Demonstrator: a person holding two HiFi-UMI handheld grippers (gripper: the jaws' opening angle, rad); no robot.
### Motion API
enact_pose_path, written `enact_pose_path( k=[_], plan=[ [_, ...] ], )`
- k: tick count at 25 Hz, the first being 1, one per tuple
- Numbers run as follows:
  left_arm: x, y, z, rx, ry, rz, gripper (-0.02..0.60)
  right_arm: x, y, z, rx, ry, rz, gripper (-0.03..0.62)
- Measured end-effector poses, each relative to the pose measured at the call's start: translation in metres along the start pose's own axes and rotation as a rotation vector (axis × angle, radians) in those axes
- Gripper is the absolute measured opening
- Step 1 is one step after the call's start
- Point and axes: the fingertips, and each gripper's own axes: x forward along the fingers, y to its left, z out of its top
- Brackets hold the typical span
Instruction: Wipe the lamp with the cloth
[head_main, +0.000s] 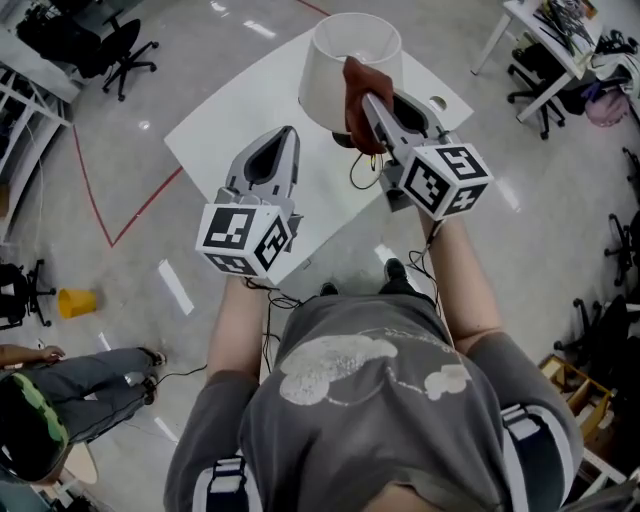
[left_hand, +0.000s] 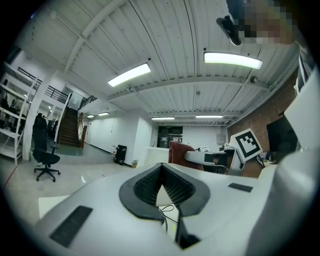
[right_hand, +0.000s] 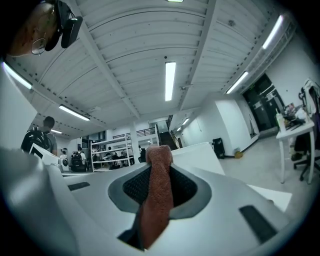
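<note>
Below, the glossy grey floor (head_main: 200, 40) spreads round a white surface (head_main: 230, 140), with a red line (head_main: 145, 207) running across it and a black office chair (head_main: 125, 50) well off at the far left. On the surface stands the lamp (head_main: 335, 70), its white shade open upward. Your right gripper (head_main: 362, 100) has its jaws clamped on the reddish-brown cloth (right_hand: 159, 190), which lies against the shade's near side. Your left gripper (left_hand: 163, 166) hangs above the surface's near edge, jaws together at the tips with nothing between them. A small yellow object (head_main: 77, 300) sits on the floor at left.
</note>
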Motion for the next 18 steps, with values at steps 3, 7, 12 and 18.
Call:
enact_pose_path(
  k=[3,7,12,18],
  plan=[
    [0.008,0.005,-0.004,0.007,0.001,0.050,0.008,0.003,-0.014,-0.008,0.018,0.008,0.021,0.086],
    [0.017,0.005,-0.018,-0.006,0.008,0.124,0.008,0.004,-0.024,-0.021,0.037,0.035,0.092,0.086],
    [0.032,-0.008,-0.042,-0.026,0.033,0.195,0.008,-0.001,-0.037,-0.035,0.058,0.073,0.169,0.086],
    [0.045,-0.020,-0.069,-0.065,0.077,0.263,0.008,-0.005,-0.050,-0.062,0.090,0.151,0.235,0.086]
  ],
)
